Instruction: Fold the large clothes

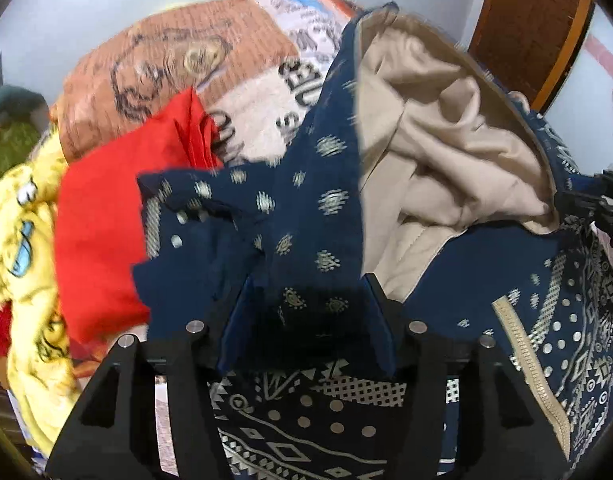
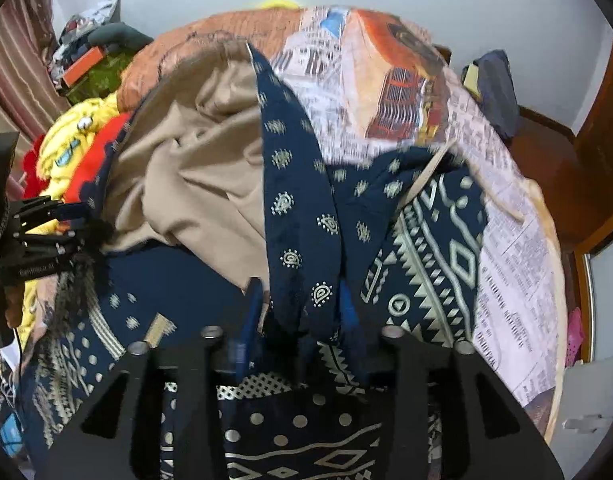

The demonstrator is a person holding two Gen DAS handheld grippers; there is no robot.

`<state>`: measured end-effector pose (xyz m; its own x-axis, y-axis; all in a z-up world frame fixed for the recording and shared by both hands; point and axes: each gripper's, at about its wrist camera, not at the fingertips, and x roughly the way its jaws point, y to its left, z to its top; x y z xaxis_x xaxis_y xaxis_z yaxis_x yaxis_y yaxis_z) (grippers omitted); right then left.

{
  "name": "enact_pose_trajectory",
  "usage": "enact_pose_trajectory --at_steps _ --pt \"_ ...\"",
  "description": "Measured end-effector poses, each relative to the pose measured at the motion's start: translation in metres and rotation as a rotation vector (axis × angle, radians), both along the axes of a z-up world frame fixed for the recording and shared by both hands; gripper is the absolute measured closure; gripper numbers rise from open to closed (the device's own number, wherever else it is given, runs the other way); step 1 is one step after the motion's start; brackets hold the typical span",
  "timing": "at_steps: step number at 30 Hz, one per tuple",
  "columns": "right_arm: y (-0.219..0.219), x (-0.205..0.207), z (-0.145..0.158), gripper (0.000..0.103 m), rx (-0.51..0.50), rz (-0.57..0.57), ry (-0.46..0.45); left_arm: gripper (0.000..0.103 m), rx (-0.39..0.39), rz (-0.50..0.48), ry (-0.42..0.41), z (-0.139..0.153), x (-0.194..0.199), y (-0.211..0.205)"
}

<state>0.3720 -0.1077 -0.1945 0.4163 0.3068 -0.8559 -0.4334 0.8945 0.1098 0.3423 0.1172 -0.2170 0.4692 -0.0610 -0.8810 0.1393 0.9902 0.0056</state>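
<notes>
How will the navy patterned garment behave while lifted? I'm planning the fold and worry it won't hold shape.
The navy patterned garment will probably flop: it drapes in loose folds from the left gripper and the right gripper. Its beige lining bunches, so the layers may shift apart. Being lined, it is perhaps heavier than it looks.

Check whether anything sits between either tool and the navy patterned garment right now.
Nothing does. The left tool and the right tool are each already shut on a fold of the navy patterned garment, its beige lining showing. The red cloth lies off to the side.
</notes>
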Motion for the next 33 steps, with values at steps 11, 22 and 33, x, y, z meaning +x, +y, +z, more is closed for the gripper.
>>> enact_pose_trajectory --at_steps 11,22,33 --pt "0.020 0.023 0.031 0.052 0.059 0.020 -0.099 0.045 -0.045 -0.019 -0.095 0.049 0.038 -0.003" --pt "0.040 0.087 -0.011 0.052 0.091 -0.008 0.018 0.045 -0.196 0.014 -0.024 0.022 0.109 -0.018" --pt "0.048 0.076 -0.009 0.091 0.093 0.041 -0.025 0.094 -0.192 -0.030 -0.070 0.029 0.109 -0.029"
